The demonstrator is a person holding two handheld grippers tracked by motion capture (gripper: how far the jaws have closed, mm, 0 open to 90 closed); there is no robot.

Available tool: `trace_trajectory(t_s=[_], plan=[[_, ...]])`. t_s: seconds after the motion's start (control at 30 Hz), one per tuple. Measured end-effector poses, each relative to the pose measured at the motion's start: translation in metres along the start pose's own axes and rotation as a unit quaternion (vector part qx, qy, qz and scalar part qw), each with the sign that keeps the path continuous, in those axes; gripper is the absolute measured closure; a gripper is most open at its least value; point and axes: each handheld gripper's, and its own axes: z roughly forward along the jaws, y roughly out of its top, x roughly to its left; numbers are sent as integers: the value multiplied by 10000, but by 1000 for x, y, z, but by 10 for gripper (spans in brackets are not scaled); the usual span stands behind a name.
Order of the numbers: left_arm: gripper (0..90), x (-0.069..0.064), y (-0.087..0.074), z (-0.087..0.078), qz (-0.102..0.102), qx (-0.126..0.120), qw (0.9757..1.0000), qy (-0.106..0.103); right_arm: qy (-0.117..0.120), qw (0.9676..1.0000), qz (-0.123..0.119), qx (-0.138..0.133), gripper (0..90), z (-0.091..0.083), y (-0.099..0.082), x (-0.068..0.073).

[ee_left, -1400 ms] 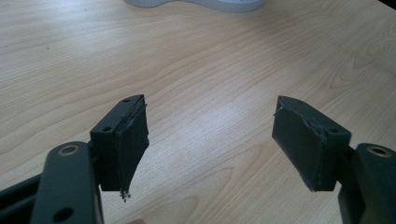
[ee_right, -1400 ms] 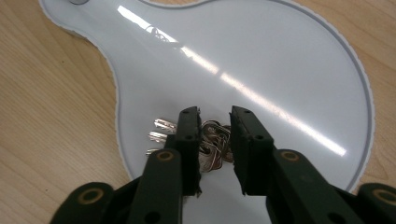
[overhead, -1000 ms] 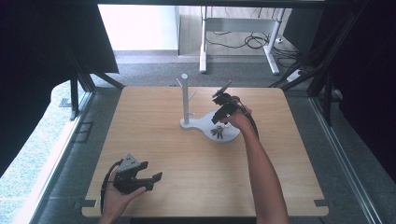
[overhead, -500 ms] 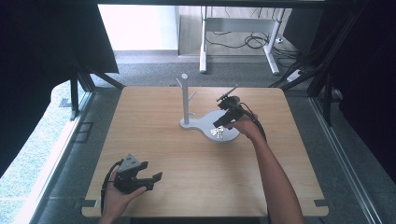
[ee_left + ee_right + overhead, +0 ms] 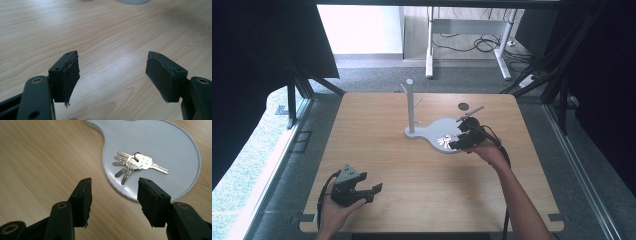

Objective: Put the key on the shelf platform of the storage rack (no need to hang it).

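Observation:
A bunch of silver keys (image 5: 135,164) on a ring lies on the round part of a pale grey tray (image 5: 162,142). In the high view the keys (image 5: 444,141) rest on the tray (image 5: 443,125), whose narrow end carries an upright post with pegs (image 5: 409,106). My right gripper (image 5: 114,185) is open just short of the tray's near rim, jaws pointing at the keys, nothing between them; in the high view the right gripper (image 5: 462,139) is at the tray's right side. My left gripper (image 5: 112,56) is open over bare wood, and the left gripper (image 5: 362,190) sits near the table's front left.
The wooden table (image 5: 377,135) has a small round hole (image 5: 463,106) behind the tray. A person's right forearm (image 5: 517,195) crosses the table's right front. Beyond the far edge stand a desk frame and cables (image 5: 482,45) on the floor.
My right gripper has drawn back from near the post toward the person and lowered to the tray's near side, close to the keys. The left gripper has stayed put.

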Motion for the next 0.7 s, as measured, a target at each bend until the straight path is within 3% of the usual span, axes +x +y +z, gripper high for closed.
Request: trace_trajectory(t_s=[0.07,0.13,0.17,0.2,0.43,0.7], plan=[[272,1,0,1,-11,13,10000,14,57,9997,-72,-244,459,-9,-18,7],[271,1,-1,2,-12,33,10000,43,94,9994,-78,-316,459,-11,-25,9],[271,1,-1,2,-2,45,10000,53,126,9990,-117,-418,459,-16,-39,13],[271,1,-1,2,-3,55,10000,69,126,9990,-117,-418,459,-16,-39,13],[271,1,-1,3,-20,83,9999,121,225,9980,-54,-585,459,-29,-96,16],[271,1,-2,4,-29,117,9998,135,152,9972,158,-709,459,-33,-134,12]])
